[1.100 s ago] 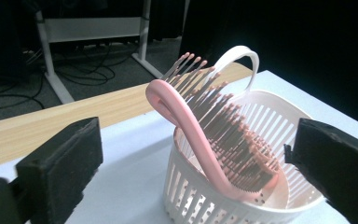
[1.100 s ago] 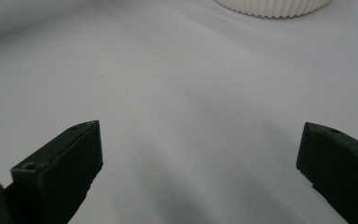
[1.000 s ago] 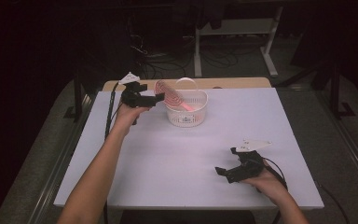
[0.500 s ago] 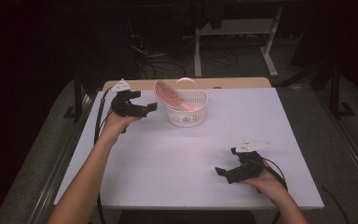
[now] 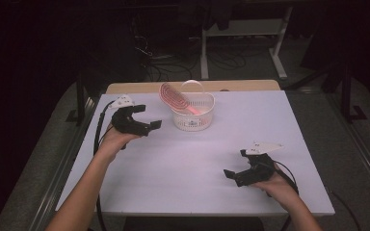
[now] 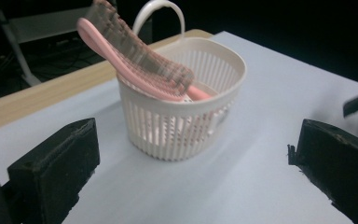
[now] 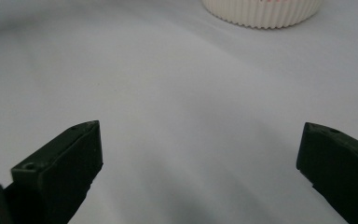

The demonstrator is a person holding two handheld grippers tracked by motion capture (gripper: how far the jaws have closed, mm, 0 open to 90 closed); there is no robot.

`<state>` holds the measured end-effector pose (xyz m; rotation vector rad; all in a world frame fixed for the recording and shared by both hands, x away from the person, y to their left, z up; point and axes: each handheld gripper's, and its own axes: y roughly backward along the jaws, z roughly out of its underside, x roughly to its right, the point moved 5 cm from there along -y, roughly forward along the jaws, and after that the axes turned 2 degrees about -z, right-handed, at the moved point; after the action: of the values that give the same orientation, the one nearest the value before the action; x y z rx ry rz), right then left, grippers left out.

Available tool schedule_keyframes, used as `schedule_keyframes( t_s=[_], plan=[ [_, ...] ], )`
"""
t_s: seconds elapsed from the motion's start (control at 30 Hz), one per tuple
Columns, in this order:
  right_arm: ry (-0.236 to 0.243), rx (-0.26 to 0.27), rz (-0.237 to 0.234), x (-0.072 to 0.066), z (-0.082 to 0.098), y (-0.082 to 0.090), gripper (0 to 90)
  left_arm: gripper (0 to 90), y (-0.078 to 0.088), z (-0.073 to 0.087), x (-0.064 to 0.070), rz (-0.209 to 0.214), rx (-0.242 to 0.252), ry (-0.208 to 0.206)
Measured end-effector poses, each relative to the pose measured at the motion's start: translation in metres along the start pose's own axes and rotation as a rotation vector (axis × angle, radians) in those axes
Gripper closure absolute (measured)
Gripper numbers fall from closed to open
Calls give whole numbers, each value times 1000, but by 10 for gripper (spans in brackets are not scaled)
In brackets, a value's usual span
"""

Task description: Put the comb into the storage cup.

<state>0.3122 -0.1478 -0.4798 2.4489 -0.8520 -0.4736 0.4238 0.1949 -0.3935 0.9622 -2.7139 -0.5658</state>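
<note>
On the white worktop [image 5: 192, 159], toward its far edge, stands a white slatted basket [image 5: 193, 113] with an upright handle. A pink hairbrush [image 5: 172, 96] leans inside it, its head sticking up over the rim. Just left of the basket, the left hand-held gripper [image 5: 147, 125] hovers with jaws spread wide and empty. Near the front right, well apart from the basket, the right hand-held gripper [image 5: 233, 174] rests equally wide open, holding nothing.
</note>
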Motion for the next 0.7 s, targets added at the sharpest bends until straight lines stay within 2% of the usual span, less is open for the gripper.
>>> schedule_keyframes(
  t_s=[0.27,0.53,0.7],
  plan=[
    [-6,21,3,5,3,7,0,1,8,13,12,25,-20,-15],
    [-2,19,9,7,7,8,0,1,10,29,22,59,-34,-24],
    [10,9,6,7,10,8,0,1,15,39,24,66,-32,-27]
  ],
)
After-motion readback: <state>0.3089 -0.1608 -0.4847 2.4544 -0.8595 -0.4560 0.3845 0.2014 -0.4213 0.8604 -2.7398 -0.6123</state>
